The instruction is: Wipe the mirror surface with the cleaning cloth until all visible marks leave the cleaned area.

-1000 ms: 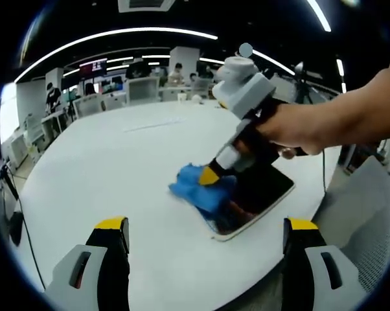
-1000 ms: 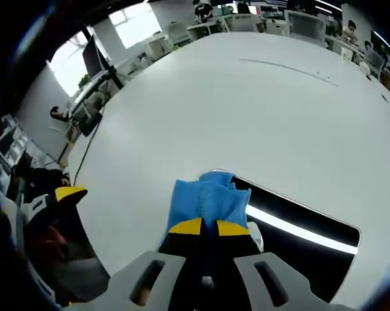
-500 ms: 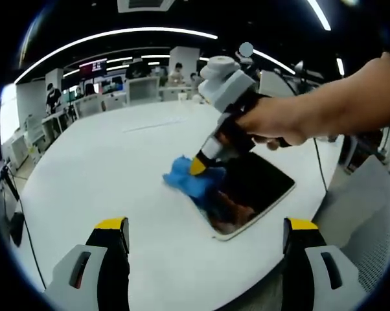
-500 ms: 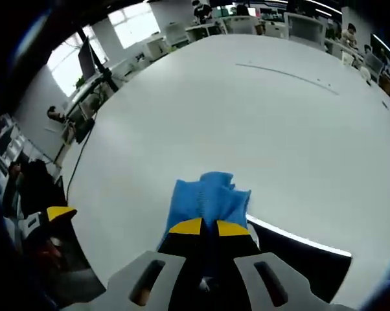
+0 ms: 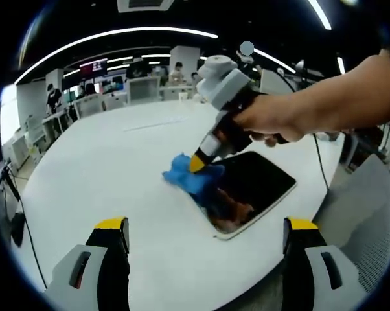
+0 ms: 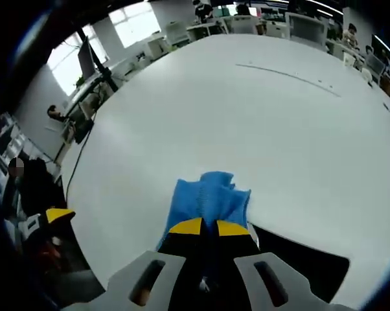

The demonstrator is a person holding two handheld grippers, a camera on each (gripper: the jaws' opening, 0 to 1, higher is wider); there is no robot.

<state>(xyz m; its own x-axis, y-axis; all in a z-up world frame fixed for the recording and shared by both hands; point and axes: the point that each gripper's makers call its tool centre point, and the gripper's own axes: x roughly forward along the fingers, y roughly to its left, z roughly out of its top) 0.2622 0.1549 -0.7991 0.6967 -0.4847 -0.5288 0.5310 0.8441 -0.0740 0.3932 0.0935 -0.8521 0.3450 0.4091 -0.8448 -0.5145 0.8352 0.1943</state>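
Right gripper (image 6: 205, 228) is clenched on the blue cloth (image 6: 209, 199), jaws pinched together with the cloth bunched ahead of the tips. In the left gripper view the same gripper (image 5: 196, 164) comes in from the right, held in a hand (image 5: 267, 120), tips pressing the cloth (image 5: 194, 177) down at the mirror's (image 5: 250, 191) far-left corner.

Left gripper (image 5: 205, 228) is released, jaws wide apart, holding nothing, hanging back over the near table (image 5: 104, 168) edge, well apart from the mirror.

Key relation: the cloth sits half on the mirror corner, half on bare table. In the right gripper view most of the dark mirror (image 6: 305, 262) lies to the lower right of the tips, so the glass runs back and to the right of the cloth, not ahead of it. Ahead is only white table (image 6: 247, 116). In the left gripper view the mirror's long axis runs from the near edge up and right, away from the cloth.

Judgement: the next stroke needs to pull back along that long axis onto the glass; pushing further forward wipes table only. Right gripper is the one on the job; left is too far off to steady the mirror, so it could slide.

The mirror shows dark reflections, some reddish near its close end; I can't tell marks from reflections. No containers in sight.
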